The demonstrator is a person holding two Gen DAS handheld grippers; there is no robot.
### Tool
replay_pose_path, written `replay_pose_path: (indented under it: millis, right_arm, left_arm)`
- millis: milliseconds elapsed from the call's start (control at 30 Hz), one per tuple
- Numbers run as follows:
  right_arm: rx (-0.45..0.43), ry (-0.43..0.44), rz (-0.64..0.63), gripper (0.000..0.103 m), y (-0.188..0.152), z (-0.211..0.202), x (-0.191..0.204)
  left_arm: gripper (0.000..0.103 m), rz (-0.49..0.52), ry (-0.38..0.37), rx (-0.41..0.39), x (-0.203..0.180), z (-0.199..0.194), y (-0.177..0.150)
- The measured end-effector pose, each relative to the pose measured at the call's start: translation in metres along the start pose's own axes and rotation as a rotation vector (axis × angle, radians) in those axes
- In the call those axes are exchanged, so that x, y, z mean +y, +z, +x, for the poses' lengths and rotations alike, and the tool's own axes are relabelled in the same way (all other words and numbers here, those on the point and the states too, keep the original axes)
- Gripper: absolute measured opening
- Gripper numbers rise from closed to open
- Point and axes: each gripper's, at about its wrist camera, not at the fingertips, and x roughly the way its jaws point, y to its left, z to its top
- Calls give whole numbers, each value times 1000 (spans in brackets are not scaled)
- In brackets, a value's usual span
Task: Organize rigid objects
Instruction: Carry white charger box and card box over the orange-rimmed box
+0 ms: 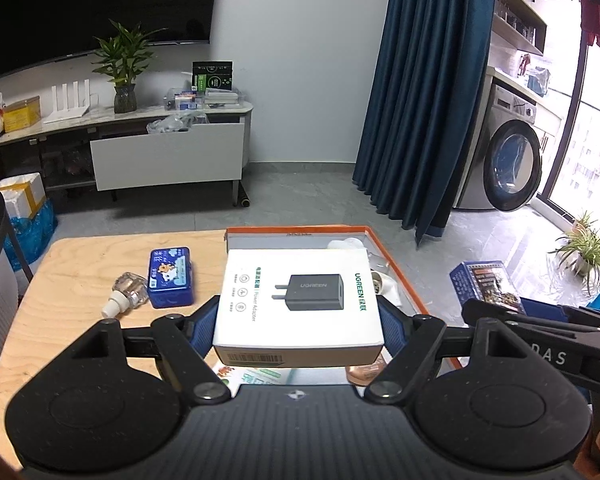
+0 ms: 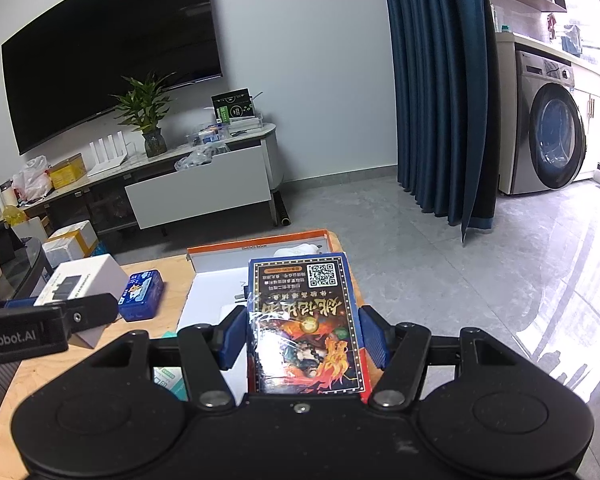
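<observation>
My left gripper (image 1: 298, 320) is shut on a white power adapter box (image 1: 298, 300), its blue pads pressing both sides, holding it above the orange-rimmed tray (image 1: 396, 264). My right gripper (image 2: 303, 338) is shut on a dark blue card box (image 2: 306, 320) with a QR code and a flame picture, held over the same orange-rimmed tray (image 2: 260, 246). That card box (image 1: 484, 282) also shows at the right of the left wrist view. The white adapter box (image 2: 80, 282) appears at the left in the right wrist view.
On the wooden table (image 1: 80, 260) lie a blue tin (image 1: 170, 276) and a small clear bottle (image 1: 128, 292) with a white cap. White items (image 1: 346, 245) sit in the tray. A TV cabinet (image 2: 196, 184), blue curtain (image 2: 440, 100) and washing machine (image 2: 556, 140) stand beyond.
</observation>
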Motion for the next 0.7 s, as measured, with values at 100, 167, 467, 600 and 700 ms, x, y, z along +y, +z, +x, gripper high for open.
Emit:
replay_pose_path:
  millis: [100,167,467,600,700]
  right_arm:
    - [-2,-2,-4,73,1,-1,0]
    - [-2,0,-4,73,1,-1,0]
    - [1,-2,-8,73,3,-1,2]
    - [4,-4,-9,73,3,0,2]
    - [7,-4,-13,73,2,0,3]
  left_arm:
    - [79,1,-5,1,-2,0,-1]
    - [79,1,-4,2,-2,1,-2]
    - [79,-2,-9,6,-4,0,-4]
    - [79,-8,-9,7,-4,-1,-5]
    - [79,-13,-10,7,-3,-1,-6]
